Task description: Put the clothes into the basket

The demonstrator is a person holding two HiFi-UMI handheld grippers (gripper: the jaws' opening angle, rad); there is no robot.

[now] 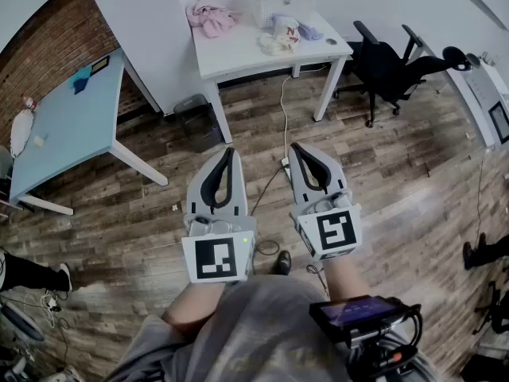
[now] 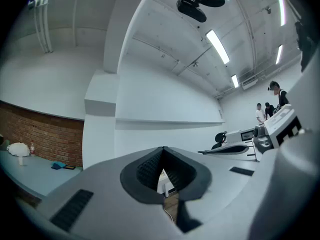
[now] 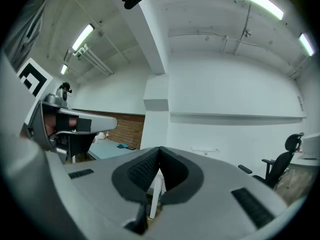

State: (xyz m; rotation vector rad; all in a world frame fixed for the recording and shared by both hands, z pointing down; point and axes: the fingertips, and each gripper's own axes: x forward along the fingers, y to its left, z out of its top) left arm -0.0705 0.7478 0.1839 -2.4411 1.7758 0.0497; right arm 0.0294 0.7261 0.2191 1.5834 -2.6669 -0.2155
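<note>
Grey-shirted person (image 1: 262, 333); far off, crumpled pink clothes (image 1: 211, 16), seemingly whitish basket (image 1: 274, 6).

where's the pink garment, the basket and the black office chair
pink garment (image 1: 211, 18): head view, middle of the crumpled heap on the white table.
basket (image 1: 264, 8): head view, its near left wall.
black office chair (image 1: 387, 66): head view, its seat.
</note>
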